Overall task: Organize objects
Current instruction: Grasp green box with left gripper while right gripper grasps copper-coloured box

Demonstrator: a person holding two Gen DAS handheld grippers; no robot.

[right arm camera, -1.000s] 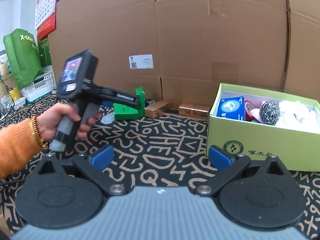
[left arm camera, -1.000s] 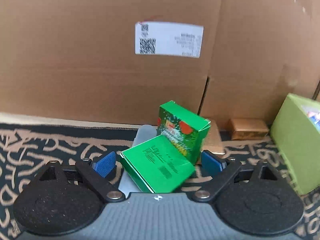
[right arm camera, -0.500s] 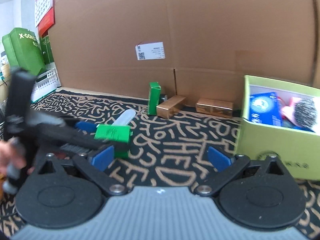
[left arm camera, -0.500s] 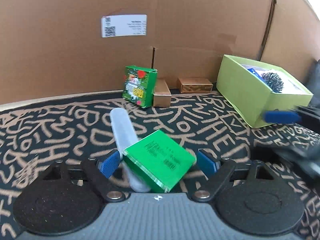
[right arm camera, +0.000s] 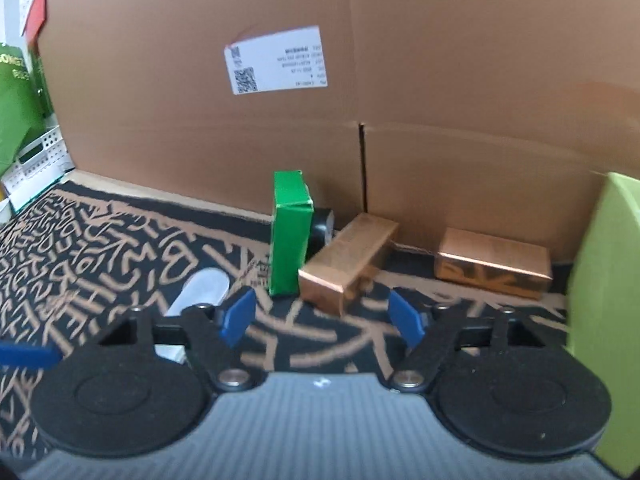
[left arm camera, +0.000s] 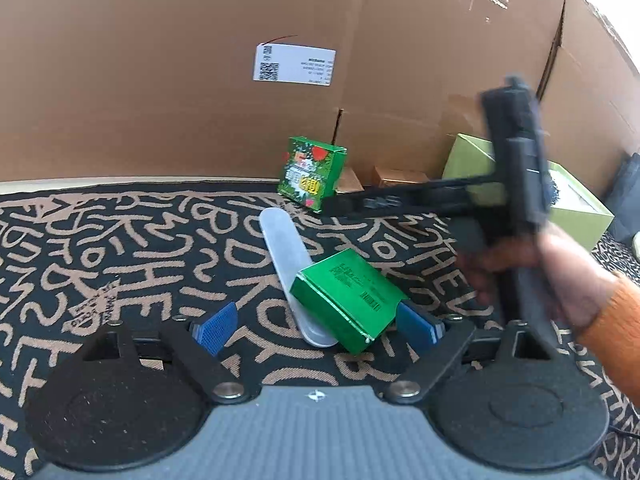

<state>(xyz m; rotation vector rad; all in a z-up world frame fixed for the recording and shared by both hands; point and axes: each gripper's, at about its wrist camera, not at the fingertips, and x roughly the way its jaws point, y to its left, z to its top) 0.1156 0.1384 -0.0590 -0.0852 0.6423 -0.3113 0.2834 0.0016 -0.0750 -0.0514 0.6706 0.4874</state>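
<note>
on the patterned mat, the left gripper has drawn back from the cardboard wall, and the flat green box that sat between its wide jaws now lies on the translucent case, only the right pad beside its corner. the right gripper has moved in from the lime storage box toward the upright green box and near copper box, its jaws closing with nothing between them, so the next pickup is probably beginning. a second copper box waits just beside the storage box, whose contents are hidden apart from a dark, blurred item at its rim.
</note>
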